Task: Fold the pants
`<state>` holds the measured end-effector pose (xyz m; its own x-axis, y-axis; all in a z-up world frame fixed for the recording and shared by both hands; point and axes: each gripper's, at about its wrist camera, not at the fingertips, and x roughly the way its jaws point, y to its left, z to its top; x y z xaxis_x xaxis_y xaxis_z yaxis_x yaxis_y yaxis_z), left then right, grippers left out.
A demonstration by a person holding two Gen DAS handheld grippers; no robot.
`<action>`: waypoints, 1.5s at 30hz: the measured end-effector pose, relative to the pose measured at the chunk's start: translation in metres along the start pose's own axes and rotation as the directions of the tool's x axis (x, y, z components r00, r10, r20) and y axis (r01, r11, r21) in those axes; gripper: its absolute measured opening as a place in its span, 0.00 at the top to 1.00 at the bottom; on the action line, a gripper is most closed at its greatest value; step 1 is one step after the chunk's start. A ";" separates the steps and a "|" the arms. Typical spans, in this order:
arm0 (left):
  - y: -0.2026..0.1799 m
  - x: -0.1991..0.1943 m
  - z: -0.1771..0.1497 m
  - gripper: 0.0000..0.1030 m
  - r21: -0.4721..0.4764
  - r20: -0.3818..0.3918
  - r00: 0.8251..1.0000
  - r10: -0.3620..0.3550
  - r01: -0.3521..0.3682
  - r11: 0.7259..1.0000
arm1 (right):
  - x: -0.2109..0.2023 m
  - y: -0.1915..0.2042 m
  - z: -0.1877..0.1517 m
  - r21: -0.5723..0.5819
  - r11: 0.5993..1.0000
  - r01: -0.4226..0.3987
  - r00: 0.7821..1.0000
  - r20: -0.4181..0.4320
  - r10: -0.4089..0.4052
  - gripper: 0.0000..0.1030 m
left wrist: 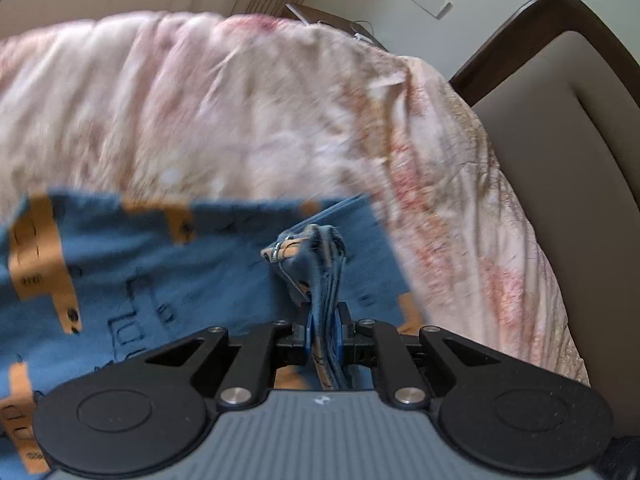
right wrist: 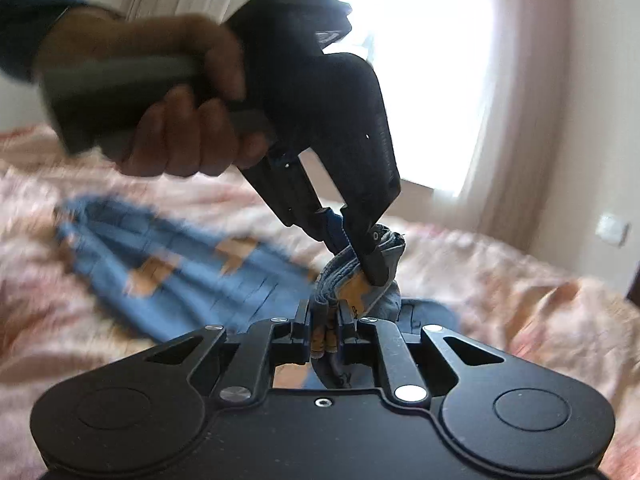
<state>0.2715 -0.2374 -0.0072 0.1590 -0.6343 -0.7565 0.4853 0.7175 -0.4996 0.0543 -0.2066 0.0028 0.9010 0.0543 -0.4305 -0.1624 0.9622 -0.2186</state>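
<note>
The blue pants (left wrist: 132, 276) with orange patches lie spread on the pink floral bedspread (left wrist: 240, 112). My left gripper (left wrist: 325, 332) is shut on a bunched blue edge of the pants that stands up between its jaws. In the right wrist view the pants (right wrist: 192, 264) stretch away to the left over the bed. My right gripper (right wrist: 325, 328) is shut on a thick wad of the same fabric. The left gripper (right wrist: 362, 258), held by a hand (right wrist: 180, 136), comes down from above and clamps the wad right beside my right fingers.
A padded headboard with a dark wooden frame (left wrist: 560, 92) rises at the right of the bed. A bedside table (left wrist: 332, 20) stands behind the bed. A bright window with curtains (right wrist: 432, 80) fills the wall ahead in the right wrist view.
</note>
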 end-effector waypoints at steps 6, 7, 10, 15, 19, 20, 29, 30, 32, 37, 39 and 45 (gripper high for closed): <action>0.055 0.015 -0.025 0.86 -0.077 0.066 0.994 -0.093 0.098 0.992 | 0.035 0.020 -0.011 -0.015 0.999 -0.052 0.993 -0.109 0.050 0.88; 0.063 0.016 -0.029 0.86 -0.104 0.080 0.990 -0.113 0.121 0.987 | 0.038 0.023 -0.015 -0.016 0.998 -0.056 0.992 -0.118 0.054 0.88; 0.074 0.018 -0.040 0.86 -0.124 0.129 0.980 -0.153 0.169 0.978 | 0.043 0.027 -0.020 -0.020 0.998 -0.063 0.989 -0.133 0.060 0.87; 0.074 0.018 -0.045 0.86 -0.125 0.159 0.977 -0.144 0.165 0.978 | 0.046 0.030 -0.021 -0.035 0.998 -0.061 0.989 -0.134 0.056 0.87; 0.066 0.020 -0.043 0.86 -0.114 0.153 0.983 -0.106 0.124 0.986 | 0.049 0.022 -0.022 -0.030 0.998 -0.061 0.990 -0.132 0.057 0.86; 0.065 0.019 -0.044 0.86 -0.112 0.153 0.983 -0.098 0.116 0.987 | 0.049 0.022 -0.022 -0.031 0.998 -0.060 0.990 -0.132 0.056 0.86; 0.060 0.018 -0.046 0.86 -0.105 0.158 0.986 -0.057 0.074 0.992 | 0.046 0.026 -0.022 -0.041 0.998 -0.053 0.990 -0.131 0.047 0.86; 0.060 0.018 -0.046 0.86 -0.105 0.161 0.985 -0.057 0.074 0.992 | 0.046 0.026 -0.022 -0.038 0.998 -0.054 0.990 -0.131 0.048 0.86; 0.061 0.019 -0.046 0.85 -0.111 0.166 0.984 -0.060 0.079 0.991 | 0.046 0.026 -0.022 -0.037 0.998 -0.055 0.990 -0.131 0.050 0.85; 0.057 0.016 -0.049 0.86 -0.097 0.183 0.982 -0.038 0.057 0.994 | 0.046 0.026 -0.023 -0.040 0.998 -0.054 0.991 -0.124 0.048 0.85; 0.049 0.014 -0.052 0.88 -0.065 0.201 0.979 -0.013 0.026 0.998 | 0.046 0.029 -0.022 -0.058 0.997 -0.045 0.992 -0.123 0.038 0.85; 0.034 -0.005 -0.052 0.90 -0.010 0.229 0.973 0.018 -0.016 1.000 | 0.037 0.036 -0.014 -0.118 0.993 -0.009 0.996 -0.087 -0.002 0.86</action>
<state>0.2423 -0.1951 -0.0426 0.3607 -0.6702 -0.6487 0.4736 0.7307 -0.4916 0.0760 -0.1738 -0.0329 0.8629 0.0294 -0.5045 -0.2165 0.9236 -0.3164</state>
